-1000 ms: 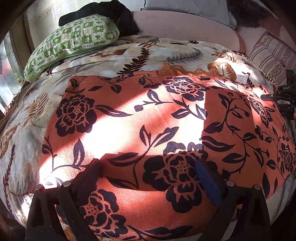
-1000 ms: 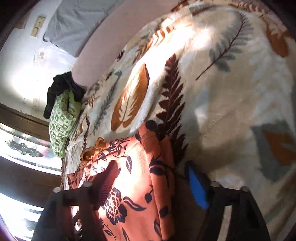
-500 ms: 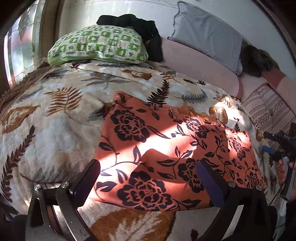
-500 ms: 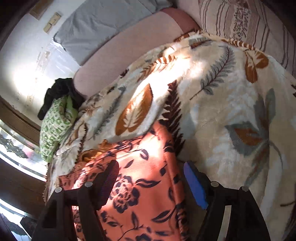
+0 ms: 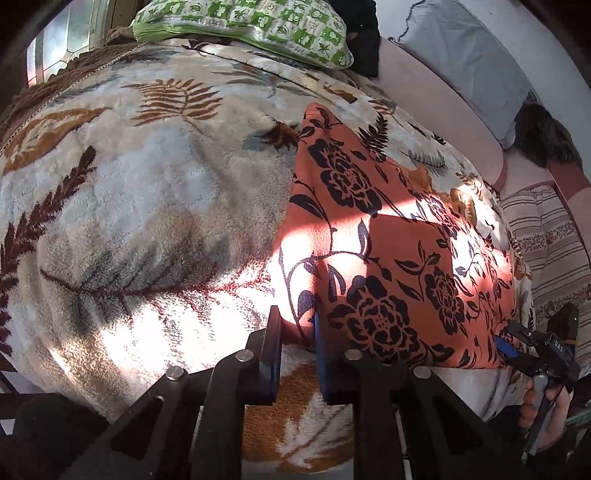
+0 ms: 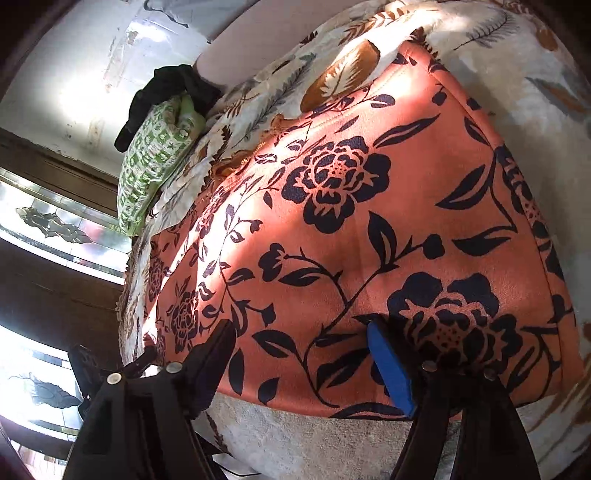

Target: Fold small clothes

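Change since a second ago: the left gripper (image 5: 297, 332) has travelled off the middle of the orange flowered garment (image 5: 388, 258) to its near left corner, and its jaws have just been closing; they are now pinching that corner between the blue pads. The right gripper (image 6: 299, 354) has come to the garment's near edge, its jaws just opened, and they are now standing spread over the cloth without gripping it.

Surface: the garment is lying flat on a fleecy leaf-print blanket (image 5: 147, 221) covering a bed, sun falling across both. The garment's near edge is running close to the blanket's near edge.

Room: a pale wall and patterned glass panes (image 6: 55, 225) are showing in the right wrist view only. The left wrist view alone is showing a grey pillow (image 5: 461, 55), a striped cushion (image 5: 546, 236), and a hand (image 5: 546, 410) holding the right gripper's handle.

Surroundings: a green checked pillow (image 5: 240, 22) is lying at the blanket's far side, with black clothing (image 6: 166, 92) bunched against it. Nothing is resting on the garment.
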{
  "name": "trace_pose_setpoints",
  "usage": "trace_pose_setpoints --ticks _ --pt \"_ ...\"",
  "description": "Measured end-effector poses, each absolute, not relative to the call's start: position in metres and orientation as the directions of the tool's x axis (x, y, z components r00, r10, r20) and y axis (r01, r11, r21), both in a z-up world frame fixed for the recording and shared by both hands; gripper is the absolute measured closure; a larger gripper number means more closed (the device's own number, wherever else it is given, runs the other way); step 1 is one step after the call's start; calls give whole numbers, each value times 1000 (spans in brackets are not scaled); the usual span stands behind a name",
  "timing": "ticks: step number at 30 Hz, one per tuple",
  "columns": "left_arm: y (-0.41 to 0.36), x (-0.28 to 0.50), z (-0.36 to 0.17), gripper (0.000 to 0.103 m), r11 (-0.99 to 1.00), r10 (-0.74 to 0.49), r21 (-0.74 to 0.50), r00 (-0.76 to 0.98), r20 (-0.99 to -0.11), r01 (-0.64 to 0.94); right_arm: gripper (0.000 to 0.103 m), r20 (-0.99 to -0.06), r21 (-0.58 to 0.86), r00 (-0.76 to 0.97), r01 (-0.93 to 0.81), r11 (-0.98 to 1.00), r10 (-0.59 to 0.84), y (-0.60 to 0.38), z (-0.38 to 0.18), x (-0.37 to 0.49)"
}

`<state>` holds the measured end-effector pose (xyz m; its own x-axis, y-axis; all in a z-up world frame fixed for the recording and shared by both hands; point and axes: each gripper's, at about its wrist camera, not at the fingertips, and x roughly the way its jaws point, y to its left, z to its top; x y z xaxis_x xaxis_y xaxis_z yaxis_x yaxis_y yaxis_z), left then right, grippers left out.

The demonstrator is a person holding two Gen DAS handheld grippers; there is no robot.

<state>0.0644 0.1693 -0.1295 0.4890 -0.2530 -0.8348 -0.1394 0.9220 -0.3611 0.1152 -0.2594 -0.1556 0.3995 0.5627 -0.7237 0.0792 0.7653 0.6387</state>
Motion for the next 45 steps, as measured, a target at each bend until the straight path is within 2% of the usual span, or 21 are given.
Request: trace_pose_setpoints --ticks 1,3,5,7,10,11,12,13,16,20,24,26,27,28,31,34,36,37,40,44,45 --pt "170 66 -123 80 923 -258 -363 493 -831 -129 26 -726 640 393 84 764 565 -260 -156 117" --pt "176 72 -106 43 907 -313 -414 532 -787 -78 26 -733 631 384 76 772 562 -261 -154 116" --pt "182 86 -89 33 904 -325 -427 610 -723 -24 26 -733 630 386 75 773 560 -260 -154 116" --pt "190 118 -83 33 915 -308 -404 622 -720 -14 26 -731 634 386 78 769 563 -259 -153 116" --pt "198 181 -108 34 892 -371 -452 543 -753 -16 26 -720 649 387 84 756 576 -261 -154 116" --pt "198 202 -121 49 891 -372 -453 506 -778 -42 26 -716 656 386 85 750 582 -262 -154 116" --pt "196 222 -133 74 898 -362 -437 466 -808 -59 26 -709 664 387 86 743 589 -264 -155 116" --pt "195 236 -140 85 906 -352 -420 445 -823 -60 26 -704 671 388 88 736 596 -266 -156 116" --pt "191 263 -149 96 921 -320 -383 431 -844 -66 26 -692 686 380 85 722 613 -269 -157 116" --pt "195 270 -160 93 923 -316 -379 422 -850 -73 26 -690 690 374 83 719 619 -269 -159 117" --pt "183 258 -137 86 960 -227 -276 462 -857 -40 26 -696 687 366 91 720 618 -269 -157 118" --pt "176 240 -118 73 960 -245 -279 493 -835 6 26 -696 686 368 91 722 616 -269 -155 117" --pt "173 227 -109 60 960 -255 -278 508 -823 31 26 -697 685 368 86 724 615 -269 -155 116" --pt "171 212 -100 55 960 -259 -274 525 -811 51 25 -697 684 368 82 725 615 -269 -155 115" --pt "171 162 -86 55 949 -296 -308 548 -782 74 26 -692 689 371 87 719 619 -270 -155 114" --pt "169 123 -96 55 919 -366 -388 530 -765 74 25 -694 689 368 90 719 619 -270 -155 114" --pt "161 116 -130 55 939 -318 -343 459 -830 29 26 -695 687 365 86 721 619 -269 -156 115" --pt "157 113 -143 60 950 -291 -310 447 -846 33 26 -691 692 367 90 716 622 -270 -157 115" --pt "143 108 -127 60 977 -207 -206 481 -852 56 26 -676 715 369 120 688 638 -275 -158 114" --pt "130 101 -84 58 973 -228 -203 567 -792 108 25 -680 708 377 111 698 629 -283 -139 112" --pt "125 99 -78 53 971 -237 -203 576 -782 125 25 -674 707 396 99 701 624 -287 -131 112"
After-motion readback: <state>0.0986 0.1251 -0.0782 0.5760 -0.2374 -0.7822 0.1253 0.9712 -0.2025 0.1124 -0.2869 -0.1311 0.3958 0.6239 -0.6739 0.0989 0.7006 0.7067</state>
